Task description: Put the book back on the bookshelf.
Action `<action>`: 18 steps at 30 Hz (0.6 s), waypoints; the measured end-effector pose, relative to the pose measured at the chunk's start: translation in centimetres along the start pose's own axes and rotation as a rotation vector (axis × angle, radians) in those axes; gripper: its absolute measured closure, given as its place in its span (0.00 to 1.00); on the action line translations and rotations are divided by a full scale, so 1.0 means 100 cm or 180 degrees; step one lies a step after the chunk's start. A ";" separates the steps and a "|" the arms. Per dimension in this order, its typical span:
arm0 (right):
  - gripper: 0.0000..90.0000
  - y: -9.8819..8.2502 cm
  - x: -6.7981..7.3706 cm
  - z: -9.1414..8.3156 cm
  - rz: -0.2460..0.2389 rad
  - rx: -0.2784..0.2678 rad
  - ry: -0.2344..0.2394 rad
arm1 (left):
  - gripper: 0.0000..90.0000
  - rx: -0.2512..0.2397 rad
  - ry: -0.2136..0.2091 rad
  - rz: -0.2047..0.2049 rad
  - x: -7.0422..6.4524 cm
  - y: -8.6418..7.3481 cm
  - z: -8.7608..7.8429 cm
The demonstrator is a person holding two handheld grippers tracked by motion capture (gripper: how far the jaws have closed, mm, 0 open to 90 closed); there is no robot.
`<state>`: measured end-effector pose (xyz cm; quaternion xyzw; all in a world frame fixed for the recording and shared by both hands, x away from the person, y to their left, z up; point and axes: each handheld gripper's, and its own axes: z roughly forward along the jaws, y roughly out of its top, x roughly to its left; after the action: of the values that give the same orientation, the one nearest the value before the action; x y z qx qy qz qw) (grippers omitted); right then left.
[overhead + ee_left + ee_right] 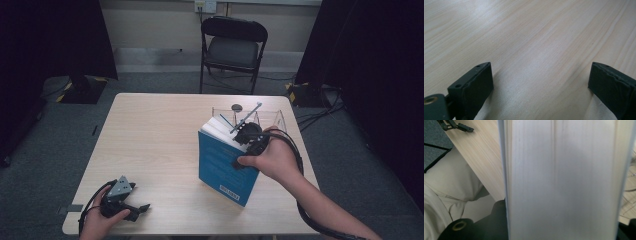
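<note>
High view: right gripper (248, 136) is clamping the thick blue book (224, 167) across its page block and holding it upright and tilted over the right half of the table (150, 135), just in front of a clear stand (272, 117). Left gripper (131, 206) is resting at the near-left corner, jaws standing wide apart over bare wood, nothing between them.

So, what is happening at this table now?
A person works with two handheld grippers. The right gripper is closed on a thick blue book and holds it upright above the wooden table, in front of a clear plastic stand. The left gripper rests at the table's near left corner, its jaws open with nothing between them.
</note>
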<state>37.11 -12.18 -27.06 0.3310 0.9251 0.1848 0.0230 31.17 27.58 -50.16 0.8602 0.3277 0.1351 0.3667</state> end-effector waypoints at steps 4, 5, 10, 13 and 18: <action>0.68 -0.010 -0.010 -0.007 0.0128 -0.0033 0.0036 | 0.05 0.0004 -0.0006 0.0003 0.000 0.000 0.000; 0.68 -0.011 -0.011 -0.009 0.0123 -0.0036 0.0021 | 0.05 0.0005 -0.0010 0.0002 0.000 0.000 0.000; 0.68 -0.019 -0.019 -0.017 0.0183 -0.0024 -0.0098 | 0.05 0.0013 -0.0008 0.0006 0.000 0.000 0.000; 0.68 -0.024 -0.026 -0.019 0.0249 -0.0035 -0.0081 | 0.05 0.0011 -0.0009 0.0006 0.000 0.000 0.000; 0.68 -0.033 -0.036 -0.023 0.0285 -0.0013 -0.0187 | 0.05 0.0012 -0.0008 0.0005 0.000 0.000 0.000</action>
<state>37.51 -17.52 -26.38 0.3772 0.9079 0.1778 0.0425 31.20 27.53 -50.16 0.8613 0.3268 0.1337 0.3654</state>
